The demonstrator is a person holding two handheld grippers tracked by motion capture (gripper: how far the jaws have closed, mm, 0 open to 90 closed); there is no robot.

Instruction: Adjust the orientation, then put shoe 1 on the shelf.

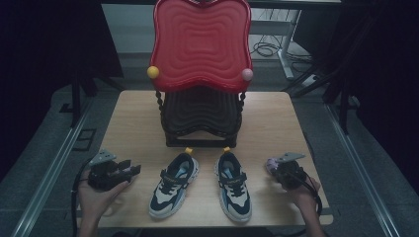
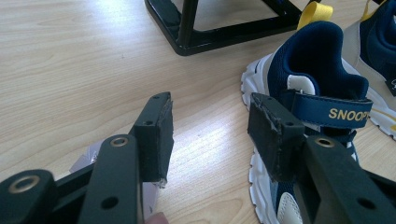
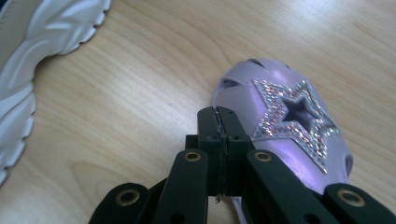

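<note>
On the wooden table (image 1: 138, 118), a pair of navy, white and cream children's sneakers lies toe-toward-the-near-edge in front of a black shoe rack (image 1: 200, 121) that carries a red wavy-edged tray (image 1: 200, 42) on top. The left sneaker (image 1: 174, 185) sits left of centre and angles slightly, its heel with a yellow pull tab pointing at the rack; the right sneaker (image 1: 234, 186) lies just beside it, apart from it. The left gripper (image 1: 129, 171) is held at the near left of the table, pointing right toward the left sneaker, and its jaws stand apart with nothing between them; in the left gripper view the right jaw sits close against the sneaker's side near the strap lettered SNOOPY (image 2: 348, 113), though contact cannot be told. The right gripper (image 1: 276, 168) is held at the near right, well apart from the right sneaker, its jaws pressed together on nothing. Just beside its jaws lies a lilac clog (image 3: 285, 121) with a glittery star on its upper.
</note>
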